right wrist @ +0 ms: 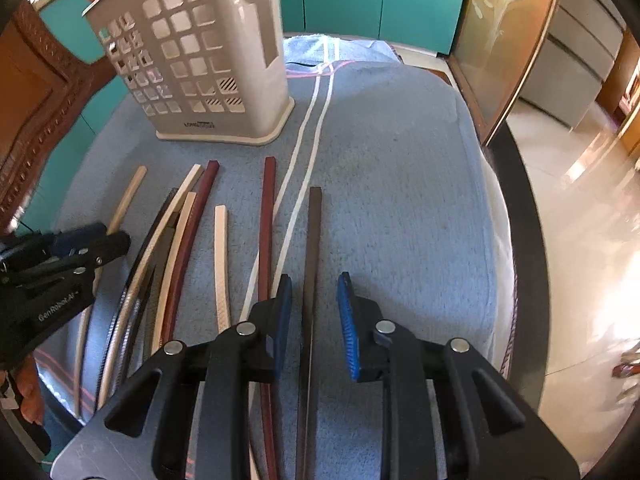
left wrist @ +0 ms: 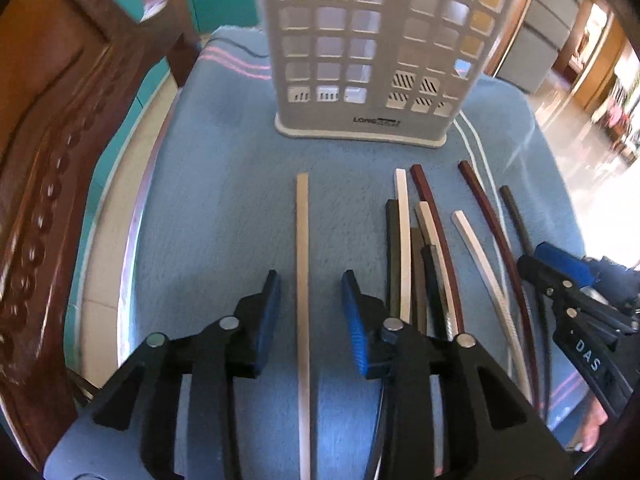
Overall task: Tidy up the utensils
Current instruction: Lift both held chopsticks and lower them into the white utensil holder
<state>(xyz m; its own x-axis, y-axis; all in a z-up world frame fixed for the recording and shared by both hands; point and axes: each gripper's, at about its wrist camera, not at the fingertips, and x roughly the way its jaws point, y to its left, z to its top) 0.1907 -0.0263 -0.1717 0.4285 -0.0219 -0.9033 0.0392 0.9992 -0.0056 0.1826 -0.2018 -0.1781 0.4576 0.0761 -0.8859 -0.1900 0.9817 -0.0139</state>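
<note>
A beige chopstick (left wrist: 303, 240) lies lengthwise on the blue towel (left wrist: 220, 200), between the blue pads of my left gripper (left wrist: 311, 278). The jaws stand open, with a gap on each side of the stick. To its right lies a loose bunch of white, dark red and dark chopsticks (left wrist: 424, 240). Behind them stands a white perforated utensil holder (left wrist: 360, 40). In the right wrist view, my right gripper (right wrist: 314, 280) straddles a dark brown chopstick (right wrist: 314, 232); its pads do not touch it. A dark red chopstick (right wrist: 267, 220) lies just left of it.
Carved wooden furniture (left wrist: 40, 160) rises to the left of the table. The table's dark rim (right wrist: 528, 240) curves along the right, with glossy floor (right wrist: 580, 200) beyond. A glass-fronted wooden cabinet (right wrist: 500, 40) stands at the back right. The two grippers work side by side.
</note>
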